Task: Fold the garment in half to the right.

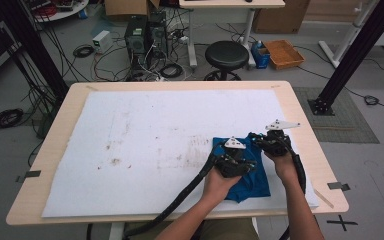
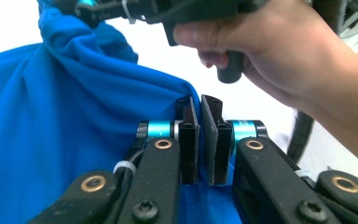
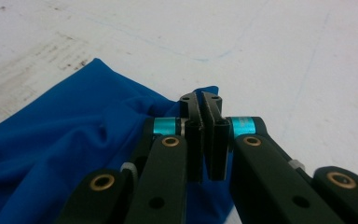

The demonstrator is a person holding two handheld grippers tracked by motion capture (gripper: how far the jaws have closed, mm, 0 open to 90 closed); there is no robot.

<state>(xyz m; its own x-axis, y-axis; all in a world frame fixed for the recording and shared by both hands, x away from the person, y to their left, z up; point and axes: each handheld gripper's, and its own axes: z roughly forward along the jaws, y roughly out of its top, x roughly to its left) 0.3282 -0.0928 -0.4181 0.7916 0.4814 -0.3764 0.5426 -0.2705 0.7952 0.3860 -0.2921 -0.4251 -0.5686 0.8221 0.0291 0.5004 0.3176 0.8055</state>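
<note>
A blue cloth [image 1: 256, 181] lies bunched on the white sheet near the table's front right. My left gripper [image 1: 233, 156] sits over the cloth's left part and my right gripper [image 1: 274, 141] over its far right corner. In the left gripper view the jaws [image 2: 200, 100] stand shut on a raised fold of the cloth [image 2: 51, 116], which stretches in taut folds toward the right gripper [image 2: 135, 9] at the top. In the right gripper view the jaws [image 3: 200, 97] are shut on a corner of the cloth [image 3: 74, 140], whose tip pokes up beside them.
A white stained sheet [image 1: 145, 135] covers most of the wooden table [image 1: 55, 131]. The person's right hand [image 2: 279, 51] is close in front of the left gripper. Beyond the far edge stand a black stool [image 1: 226, 55], computer cases and loose cables.
</note>
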